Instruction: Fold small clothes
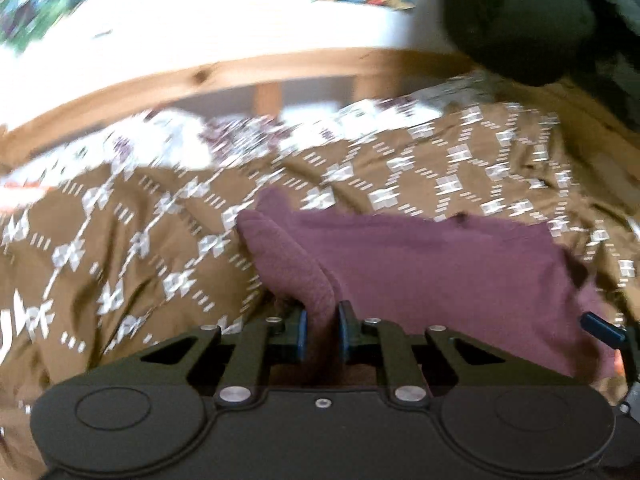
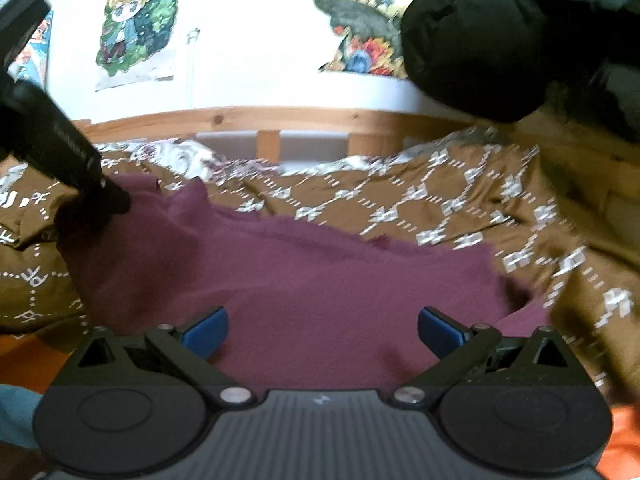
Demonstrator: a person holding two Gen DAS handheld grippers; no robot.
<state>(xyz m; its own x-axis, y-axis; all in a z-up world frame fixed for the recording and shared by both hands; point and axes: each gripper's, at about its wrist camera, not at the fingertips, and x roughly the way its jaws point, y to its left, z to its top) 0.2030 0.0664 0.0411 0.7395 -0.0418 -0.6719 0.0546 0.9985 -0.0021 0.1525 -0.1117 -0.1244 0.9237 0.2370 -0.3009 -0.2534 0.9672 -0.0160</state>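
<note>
My left gripper (image 1: 322, 330): jaws nearly together, blue pads pinching raised fold of maroon garment (image 1: 420, 264). My right gripper (image 2: 322, 334): jaws wide apart, nothing between pads, hovering over same garment. Garment lies spread on brown patterned bedspread (image 2: 400, 200), near wooden bed frame (image 2: 280, 118). Left-wrist view motion-blurred.

It was a bedroom in a home: a bed with a pine frame (image 2: 280, 118) carried a rumpled brown quilt (image 2: 400, 204) with a white pattern, and bright cartoon posters (image 2: 136, 28) hung on the white wall (image 2: 256, 40) behind it.
</note>
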